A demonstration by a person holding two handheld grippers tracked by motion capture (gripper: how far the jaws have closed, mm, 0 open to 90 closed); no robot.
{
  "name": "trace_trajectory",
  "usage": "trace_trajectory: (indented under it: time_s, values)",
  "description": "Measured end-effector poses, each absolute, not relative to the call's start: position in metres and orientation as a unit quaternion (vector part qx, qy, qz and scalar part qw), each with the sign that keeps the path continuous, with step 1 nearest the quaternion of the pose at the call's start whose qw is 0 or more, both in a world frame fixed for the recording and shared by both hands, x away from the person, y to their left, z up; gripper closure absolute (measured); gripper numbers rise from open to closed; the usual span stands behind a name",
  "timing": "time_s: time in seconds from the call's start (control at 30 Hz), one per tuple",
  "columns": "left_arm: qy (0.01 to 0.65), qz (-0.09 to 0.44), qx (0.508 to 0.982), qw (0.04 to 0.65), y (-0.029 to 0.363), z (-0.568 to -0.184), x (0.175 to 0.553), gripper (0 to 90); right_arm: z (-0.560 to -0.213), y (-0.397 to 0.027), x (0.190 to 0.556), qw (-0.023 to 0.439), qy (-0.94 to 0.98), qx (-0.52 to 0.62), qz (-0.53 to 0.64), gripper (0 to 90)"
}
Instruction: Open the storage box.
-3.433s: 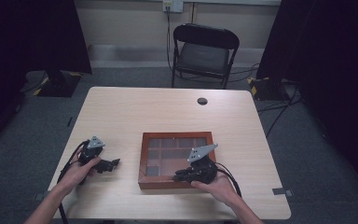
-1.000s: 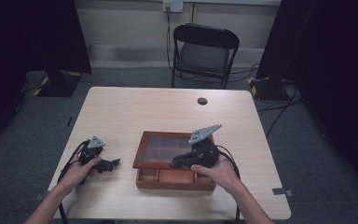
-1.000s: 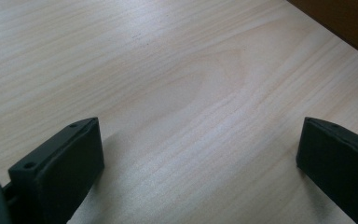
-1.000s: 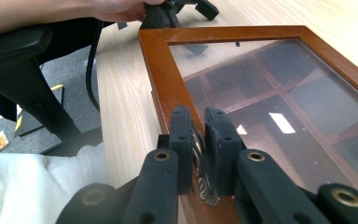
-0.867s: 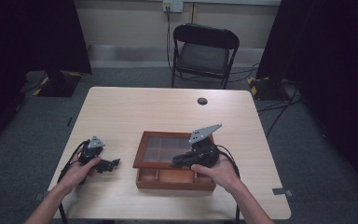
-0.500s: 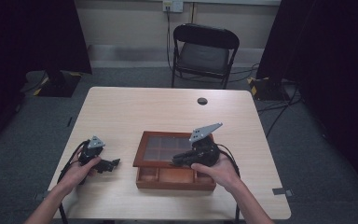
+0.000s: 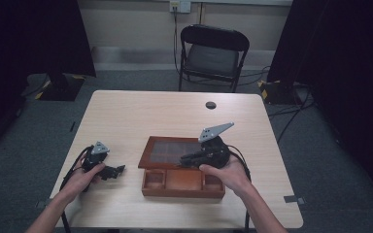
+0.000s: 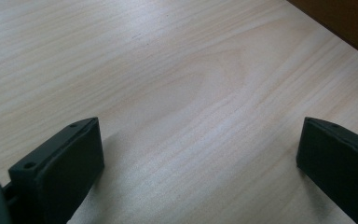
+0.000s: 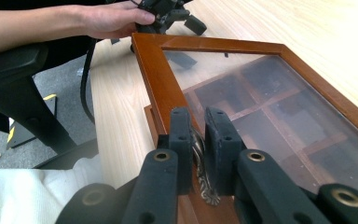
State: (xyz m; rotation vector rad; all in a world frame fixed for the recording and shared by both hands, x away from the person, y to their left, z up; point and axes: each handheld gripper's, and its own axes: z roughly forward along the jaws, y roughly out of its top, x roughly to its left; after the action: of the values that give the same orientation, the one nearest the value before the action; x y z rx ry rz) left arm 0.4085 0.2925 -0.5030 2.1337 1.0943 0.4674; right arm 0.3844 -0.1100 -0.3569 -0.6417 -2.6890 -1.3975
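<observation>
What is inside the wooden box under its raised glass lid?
The wooden box shows front compartments that look empty. Through the glass lid, dividers and dark cells appear; their contents cannot be told.

Reddish-brown wooden box (image 7: 183, 182) with glass-paned lid (image 9: 265, 93), brass latch (image 9: 200, 154) between black jaws, pale wood-grain bench (image 7: 141, 116).

Bare forearms carry two black grippers, left (image 7: 118, 170) and right (image 7: 184, 158), each with grey three-cornered plate, black cable and brass-ringed screw holes.
</observation>
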Motion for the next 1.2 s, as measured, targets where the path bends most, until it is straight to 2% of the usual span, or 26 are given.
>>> trace_trajectory:
  time_s: [1.2]
  values:
    - [0.413, 0.177, 0.825, 0.342, 0.294, -0.503, 0.409, 0.0, -0.337, -0.112, 0.397, 0.008, -0.857, -0.220, -0.466, 82.1]
